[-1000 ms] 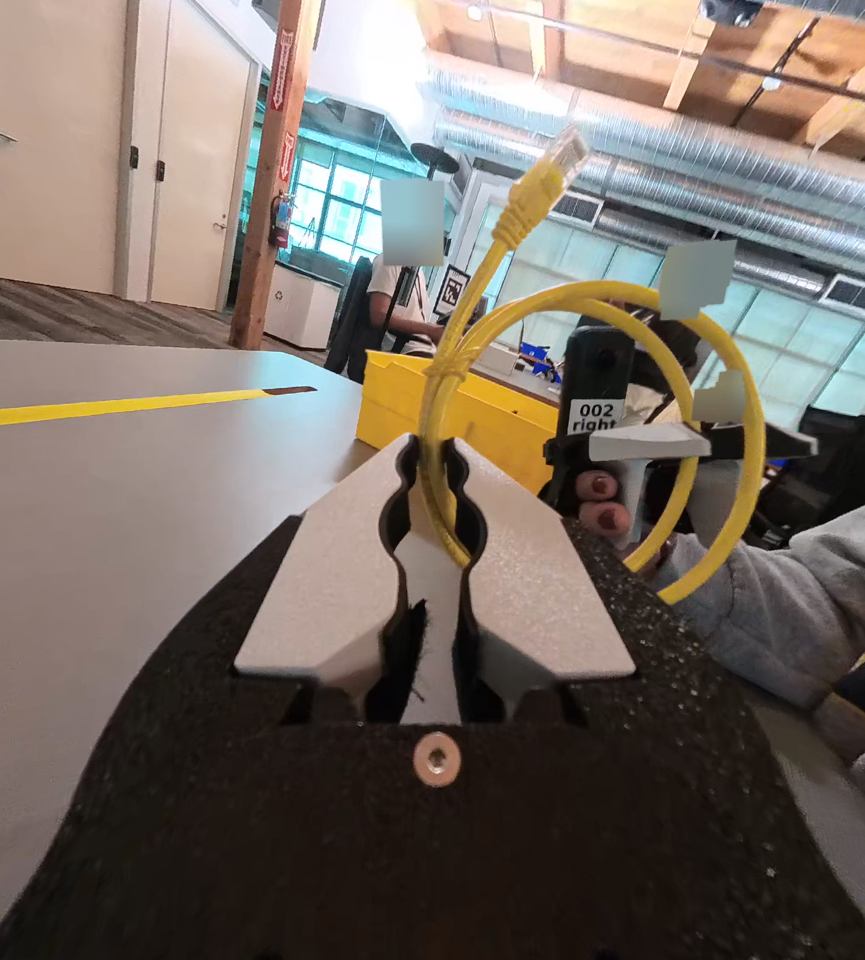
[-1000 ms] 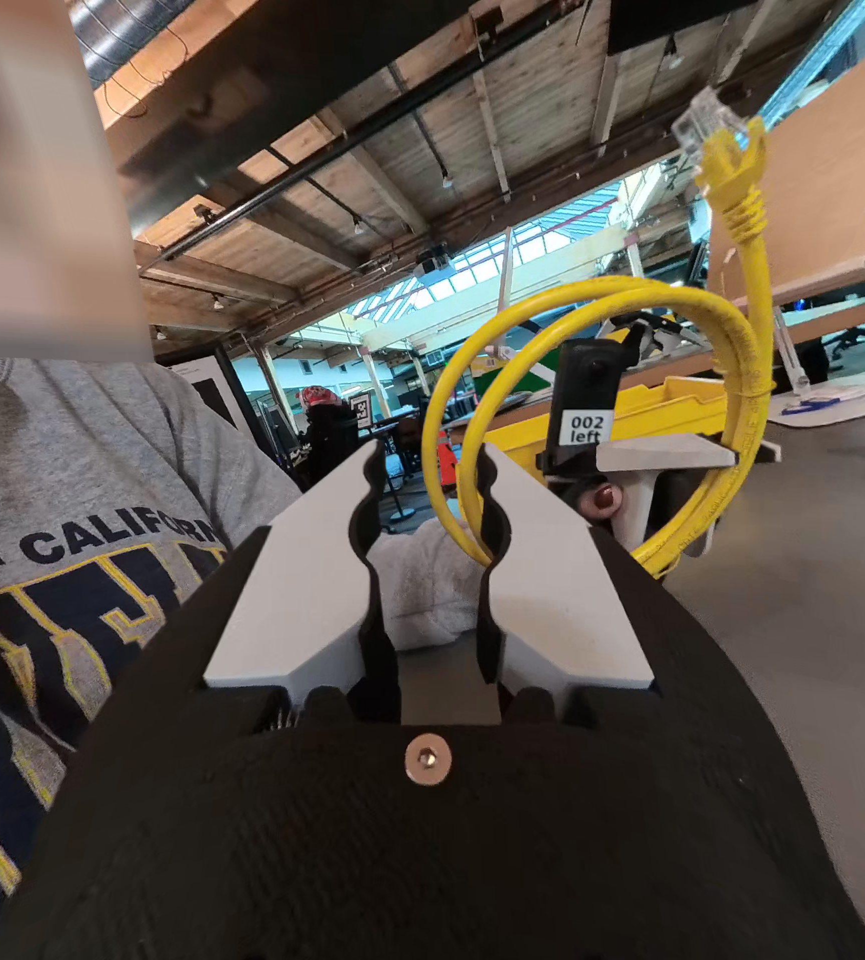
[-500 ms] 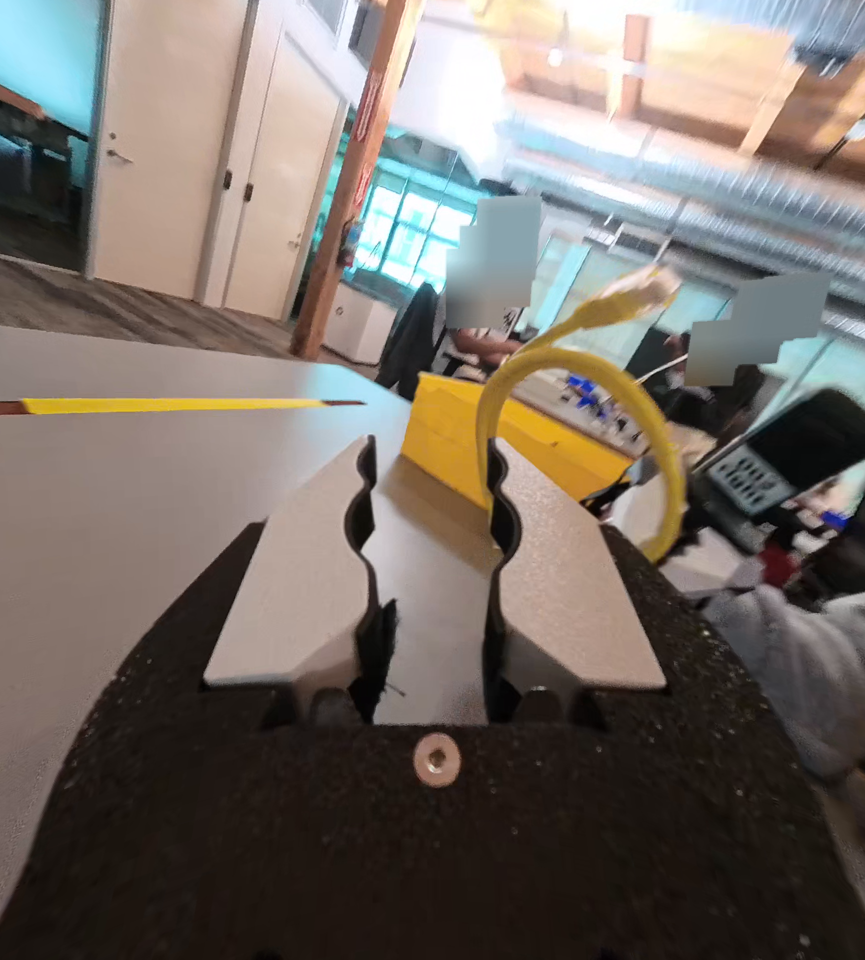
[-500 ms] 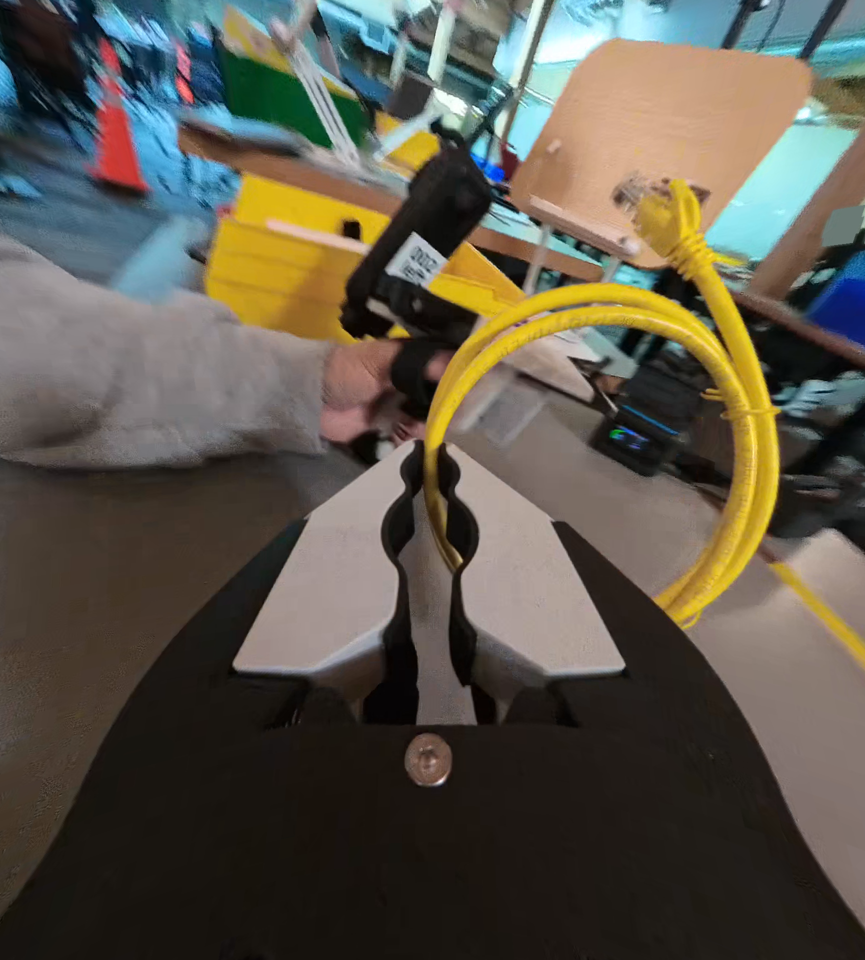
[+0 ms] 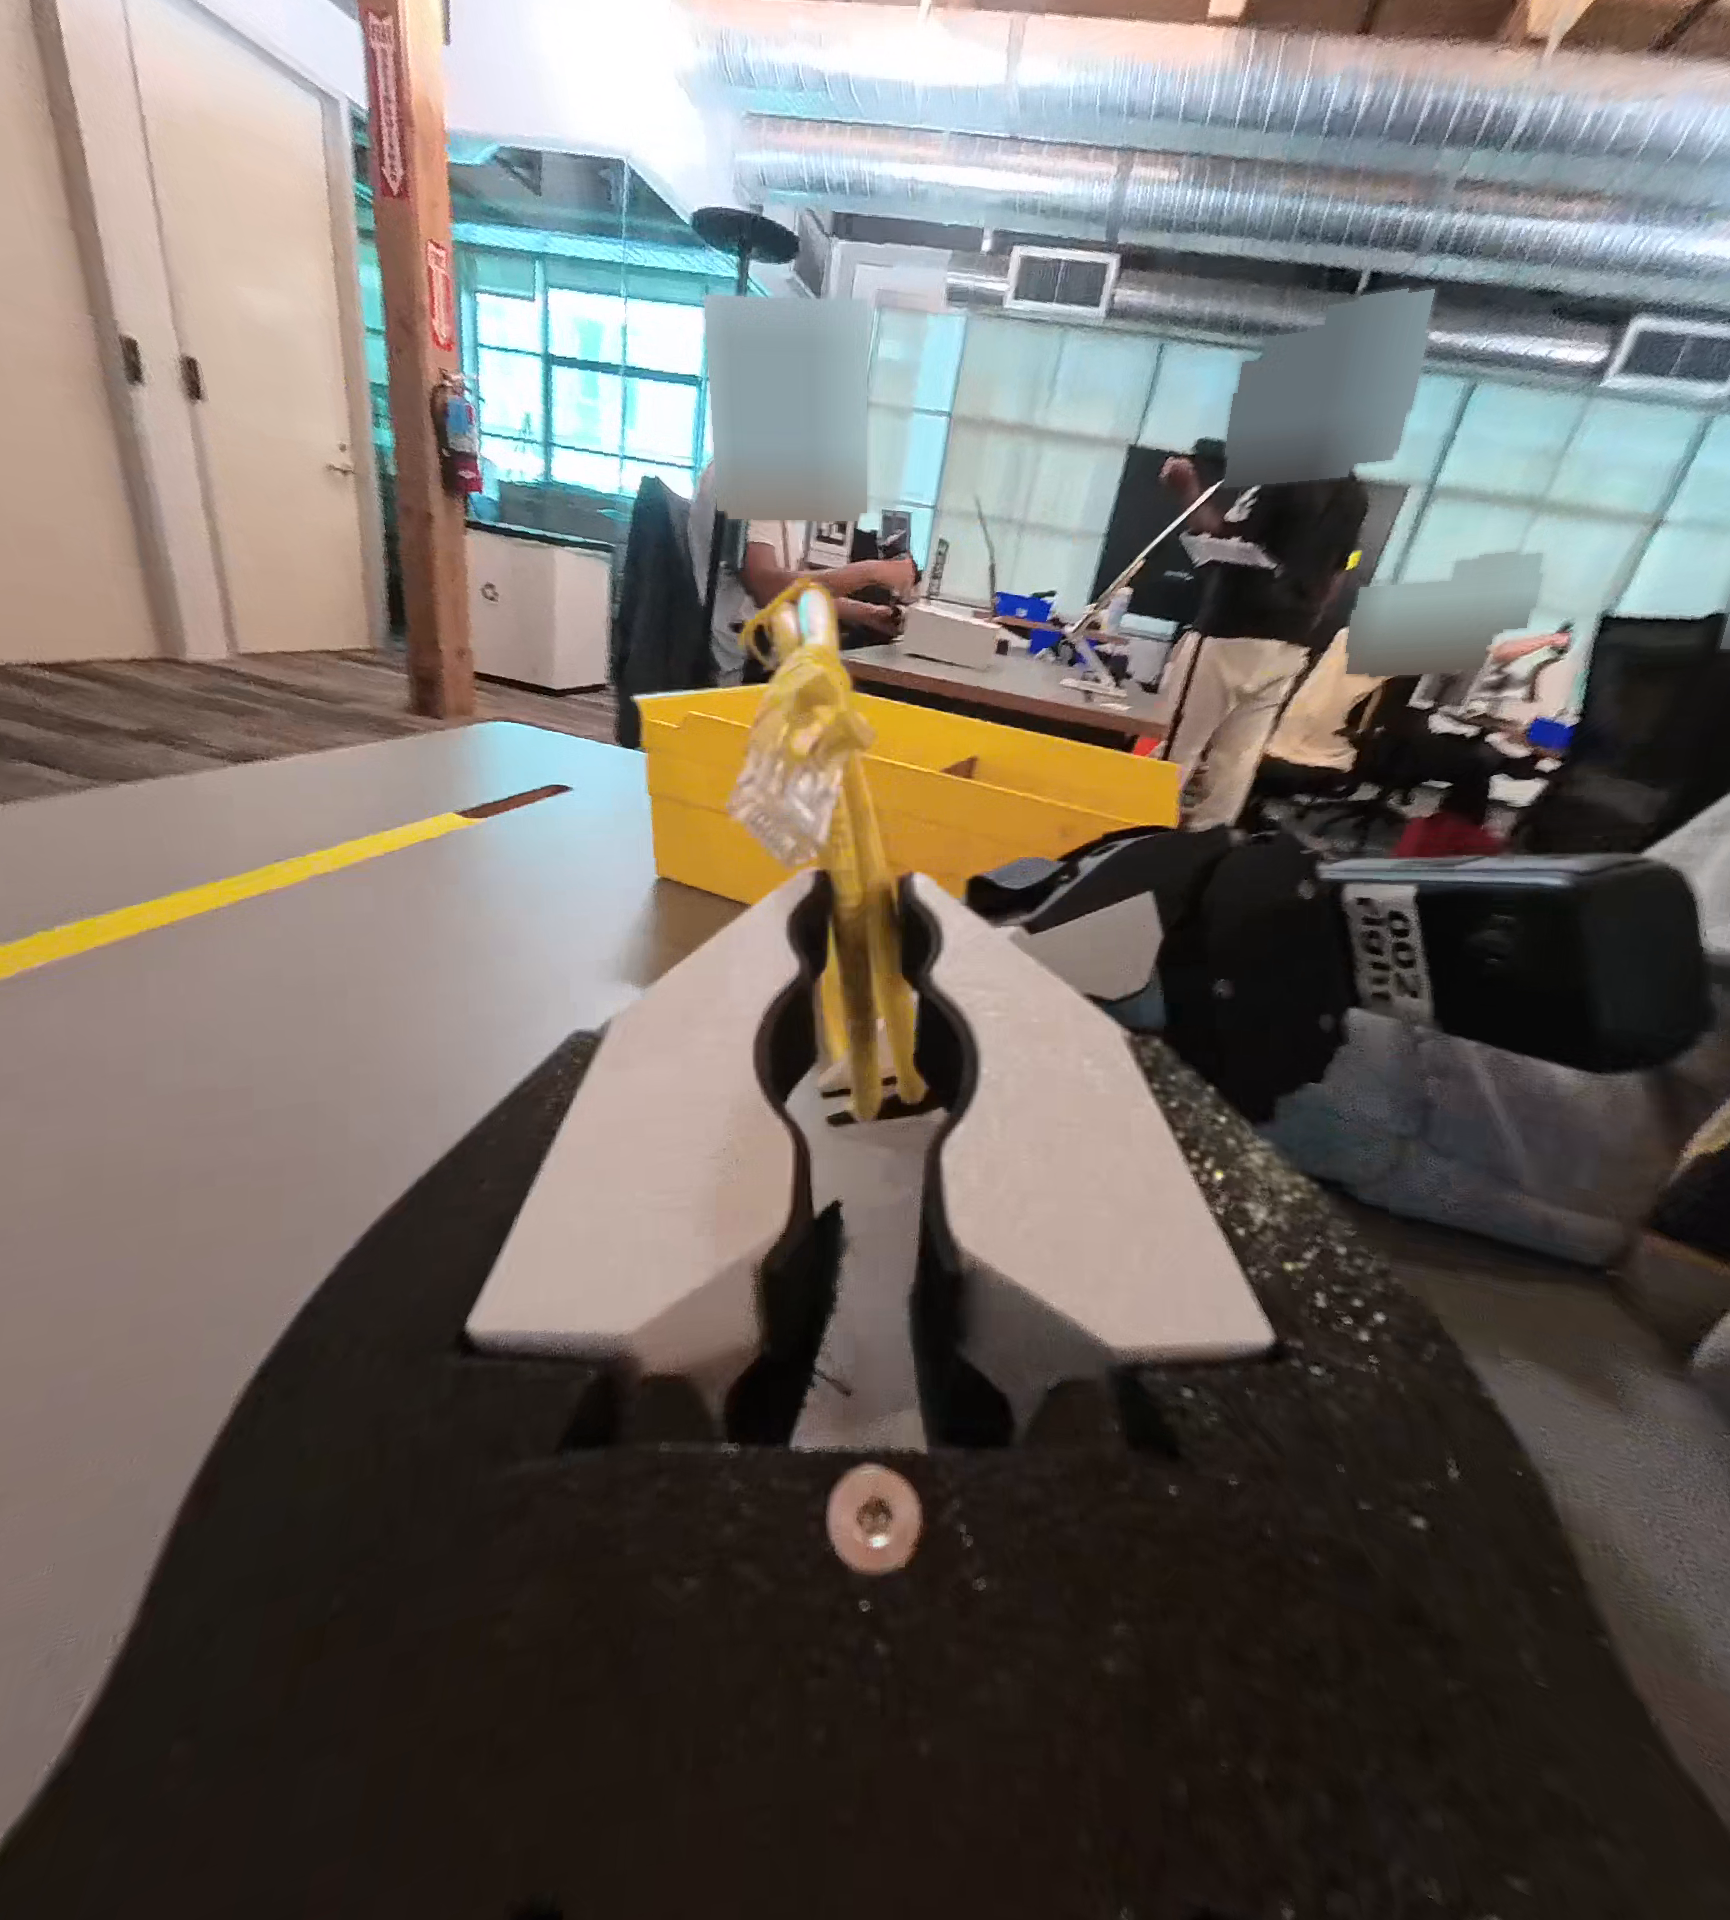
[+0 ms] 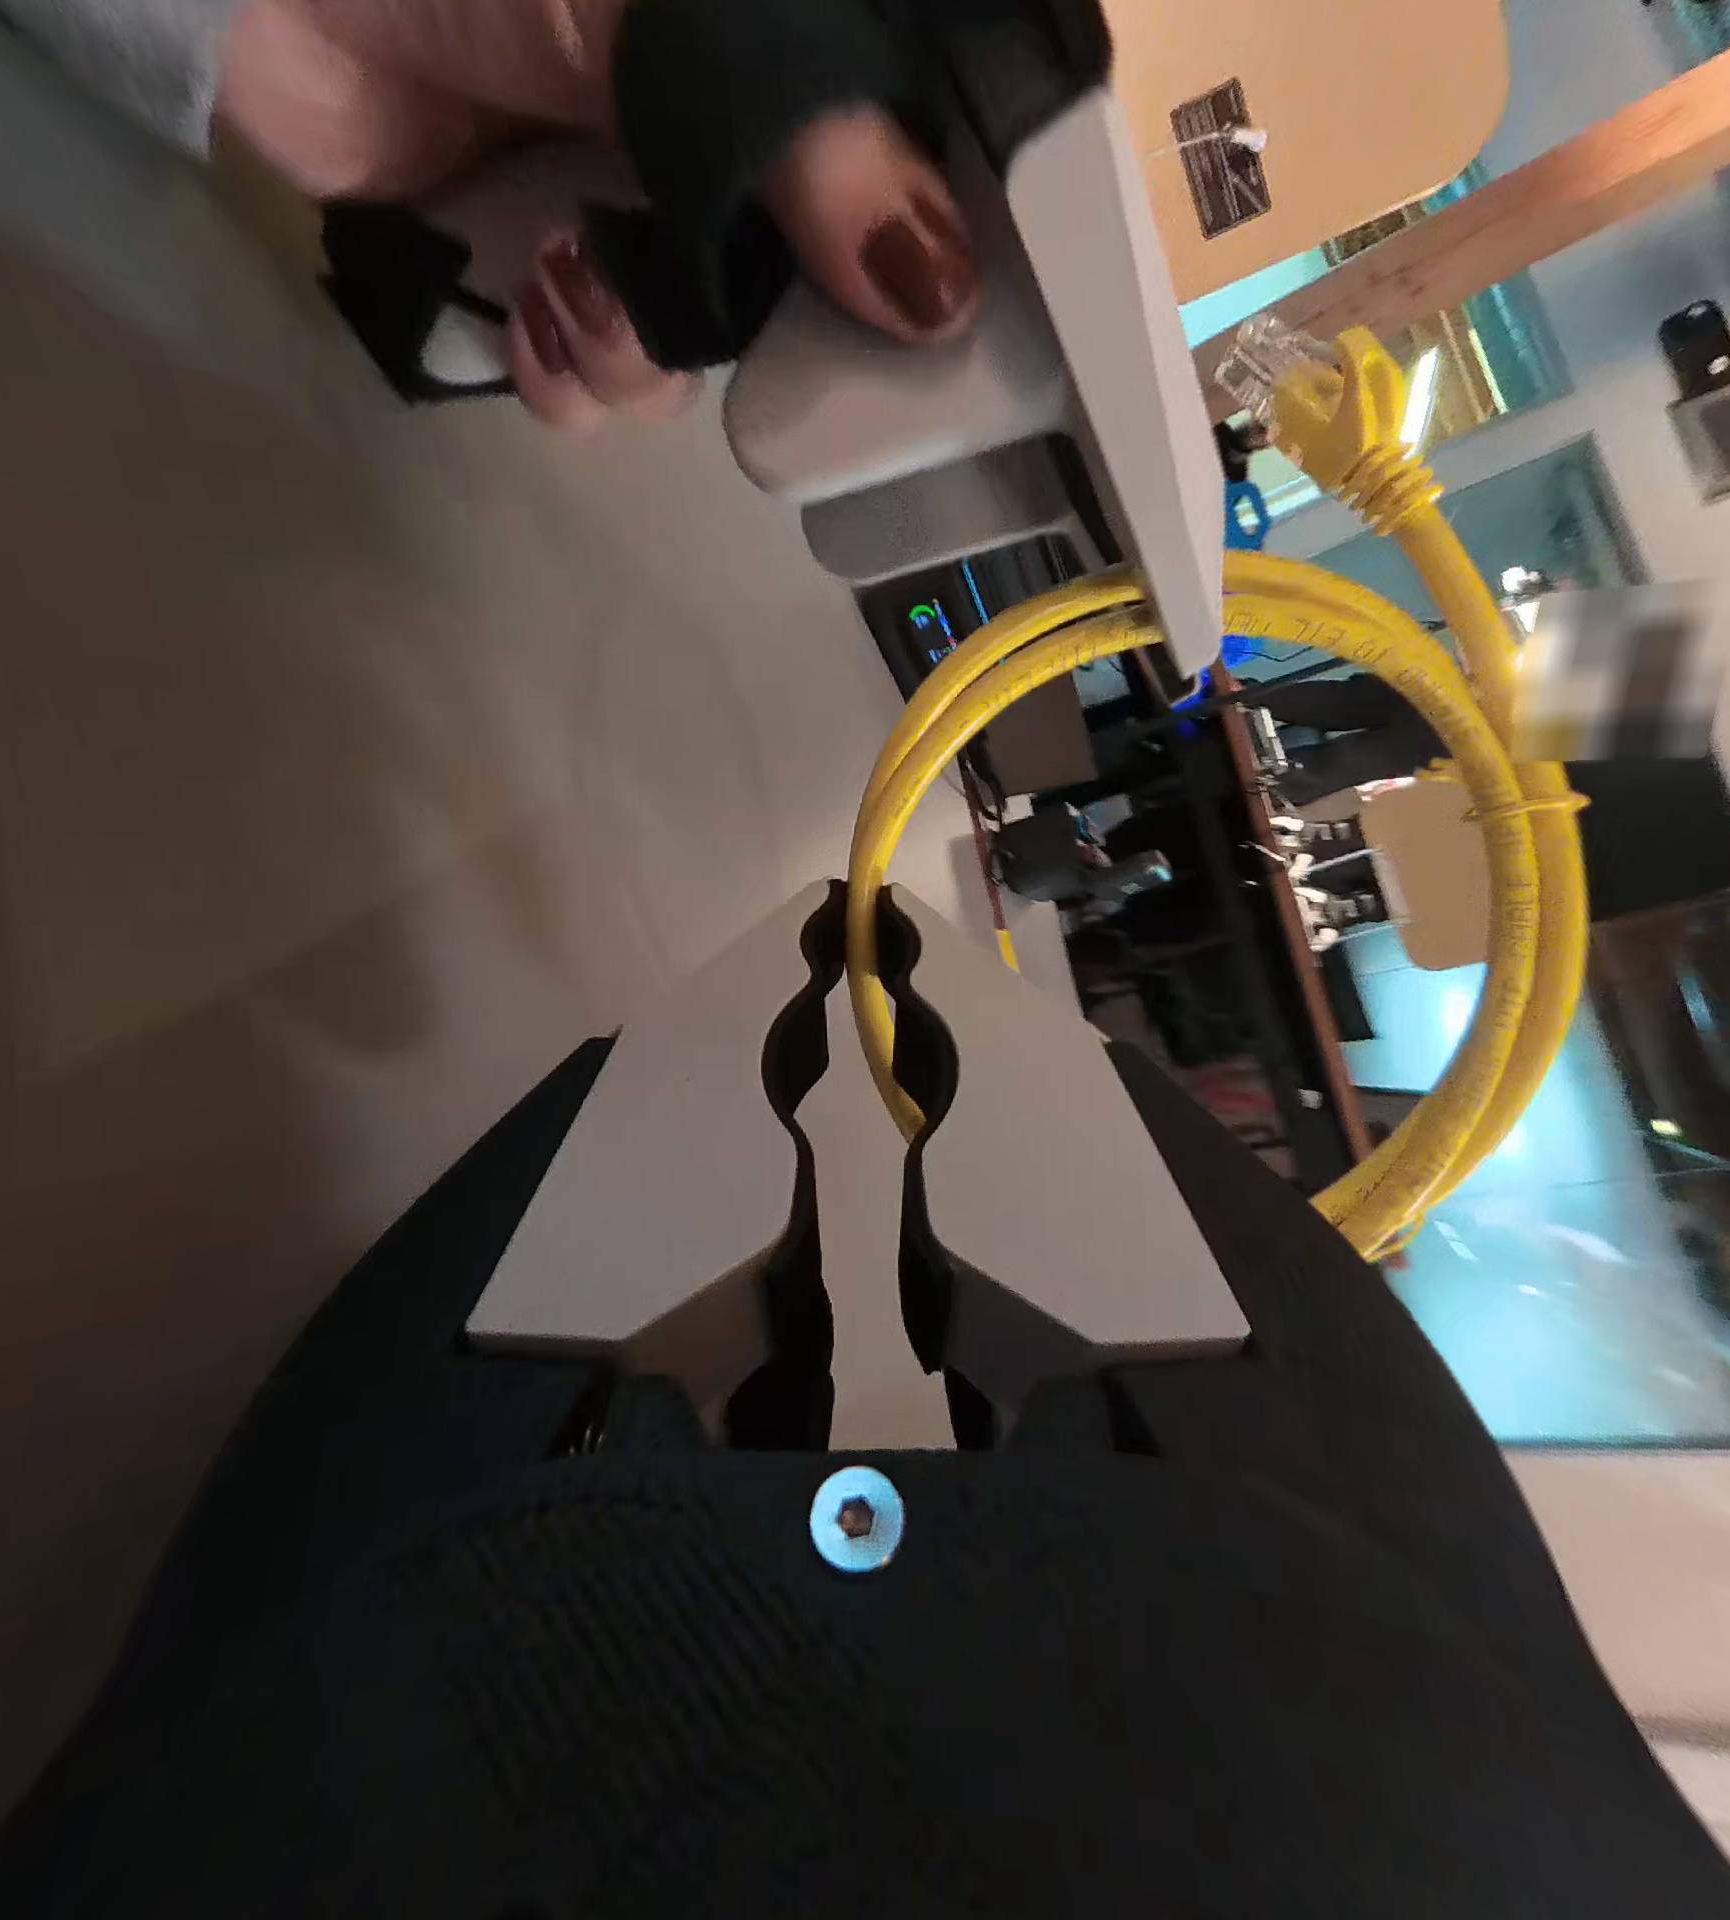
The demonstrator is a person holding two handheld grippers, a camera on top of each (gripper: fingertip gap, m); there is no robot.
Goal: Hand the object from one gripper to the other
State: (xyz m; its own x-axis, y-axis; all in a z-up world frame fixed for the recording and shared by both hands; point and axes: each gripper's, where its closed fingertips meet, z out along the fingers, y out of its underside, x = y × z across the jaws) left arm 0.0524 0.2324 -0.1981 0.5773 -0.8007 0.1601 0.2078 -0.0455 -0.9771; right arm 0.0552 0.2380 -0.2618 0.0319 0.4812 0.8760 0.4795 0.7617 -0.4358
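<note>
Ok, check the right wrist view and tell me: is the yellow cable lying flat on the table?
No, the yellow cable is held up off the table, pinched in the right gripper.

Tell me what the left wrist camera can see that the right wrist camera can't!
Only the left wrist view shows the yellow bin, the yellow stripe on the table, and the cable edge-on. Only the right wrist view shows the cable's full round loop, the person's fingers and both grips at once. Both show the yellow cable with its clear plug; the left gripper and right gripper both pinch it.
</note>
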